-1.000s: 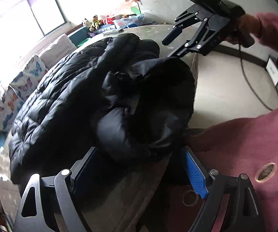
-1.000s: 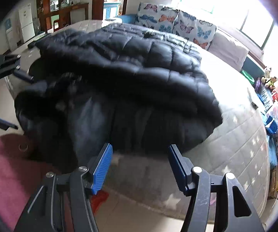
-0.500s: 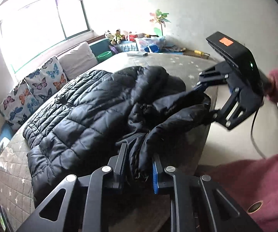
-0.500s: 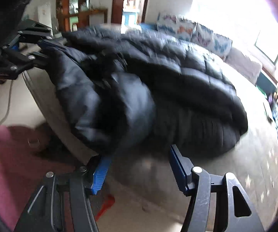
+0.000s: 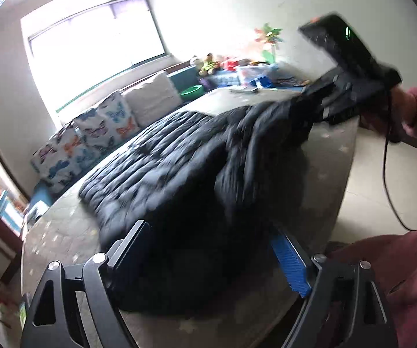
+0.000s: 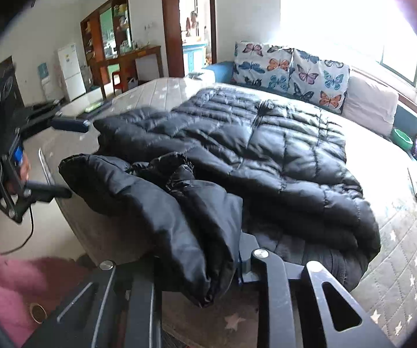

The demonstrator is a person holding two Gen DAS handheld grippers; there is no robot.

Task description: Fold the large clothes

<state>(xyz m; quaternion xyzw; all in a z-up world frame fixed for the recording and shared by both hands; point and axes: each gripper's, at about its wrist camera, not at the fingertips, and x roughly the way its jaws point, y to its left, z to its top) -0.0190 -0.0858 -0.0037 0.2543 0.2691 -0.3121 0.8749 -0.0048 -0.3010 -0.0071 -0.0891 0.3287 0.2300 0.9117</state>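
- The black quilted puffer jacket [image 6: 266, 156] lies spread on the grey star-print mattress [image 6: 405, 261], near its edge.
- The right gripper [image 6: 196, 272] is clamped on a jacket fold.
- The left gripper [image 5: 208, 255] seems released, fingers wide apart around the blurred jacket.

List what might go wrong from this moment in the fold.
1. The right claw is shut on a bulky fold of the black puffer jacket; the slick padded fabric might slip free when pulled.
2. That part of the jacket lies at the mattress edge, so it might slide toward the floor.
3. The left claw is open, so nothing pins the other side.
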